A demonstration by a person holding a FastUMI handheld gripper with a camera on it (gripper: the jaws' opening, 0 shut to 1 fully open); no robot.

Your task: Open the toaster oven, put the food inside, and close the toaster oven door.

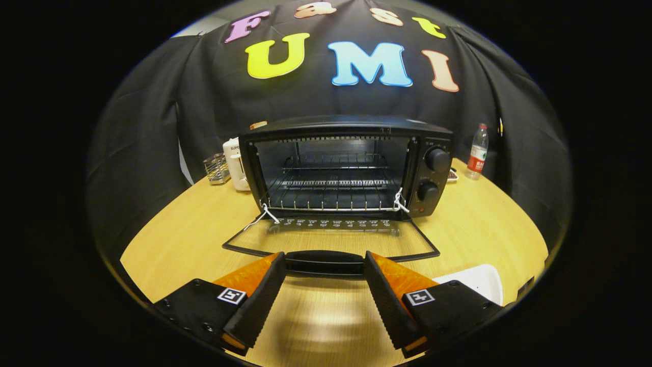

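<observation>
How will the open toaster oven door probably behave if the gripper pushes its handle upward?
The door lies flat, joined along the oven's front bottom edge, so it probably swings up stiffly rather than bending. Its pane looks like glass, so push gently. The handle looks smooth; the open gripper's fingers flank it and could slip.

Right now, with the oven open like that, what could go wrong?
The gripper hangs open just above the lowered door and its handle; pushing down could strain the door or tip the toaster oven. The white plate beside the right finger could get knocked.
</observation>
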